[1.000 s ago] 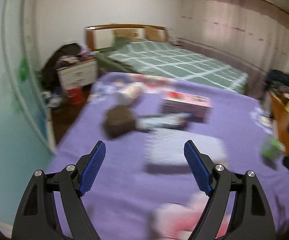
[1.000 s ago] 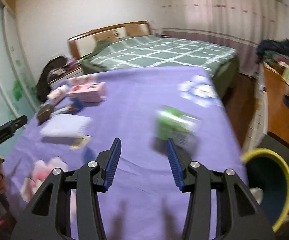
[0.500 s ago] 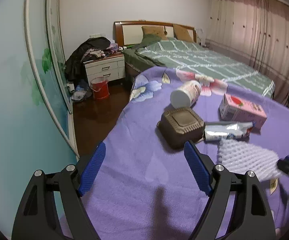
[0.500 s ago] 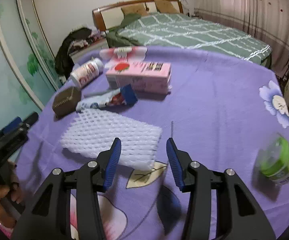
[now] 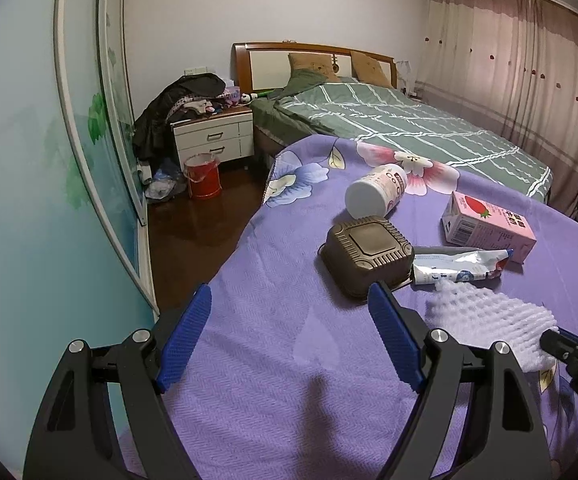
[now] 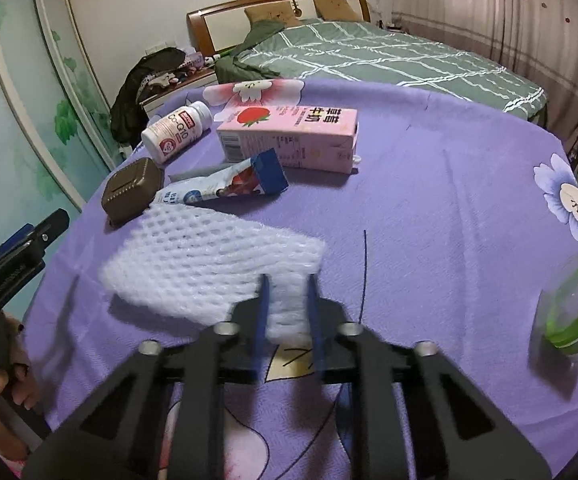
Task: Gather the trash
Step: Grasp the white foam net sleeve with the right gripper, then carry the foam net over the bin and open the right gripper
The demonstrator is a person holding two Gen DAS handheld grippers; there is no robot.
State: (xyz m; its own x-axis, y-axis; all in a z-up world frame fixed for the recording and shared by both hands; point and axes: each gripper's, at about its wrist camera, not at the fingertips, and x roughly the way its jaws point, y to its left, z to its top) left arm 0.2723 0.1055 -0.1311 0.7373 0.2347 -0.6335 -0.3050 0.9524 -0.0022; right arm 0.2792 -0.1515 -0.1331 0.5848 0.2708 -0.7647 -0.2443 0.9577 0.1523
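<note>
Trash lies on a purple flowered cloth (image 5: pixel 273 344): a white foam net (image 6: pixel 193 264) (image 5: pixel 489 316), a brown square box (image 5: pixel 367 254) (image 6: pixel 131 190), a squeezed tube (image 5: pixel 461 272) (image 6: pixel 225 186), a pink milk carton (image 5: pixel 489 226) (image 6: pixel 289 136), a white bottle on its side (image 5: pixel 377 196) (image 6: pixel 177 132) and a green container (image 6: pixel 573 316). My right gripper (image 6: pixel 287 300) (image 5: pixel 569 354) is closing, and its pads pinch the net's near corner. My left gripper (image 5: pixel 289 300) (image 6: pixel 49 226) hangs open over bare cloth, just short of the brown box, with nothing between its fingers.
The cloth's left edge drops to a dark wood floor (image 5: pixel 193 240) beside a sliding wardrobe door (image 5: pixel 101 152). Behind are a green-covered bed (image 5: pixel 409 128), a white nightstand (image 5: pixel 213 138) piled with clothes and a red bucket (image 5: pixel 203 176). Curtains hang at the right.
My right gripper swung left from the green container to the foam net and closed on its corner. My left gripper swung left toward the brown box, then held still.
</note>
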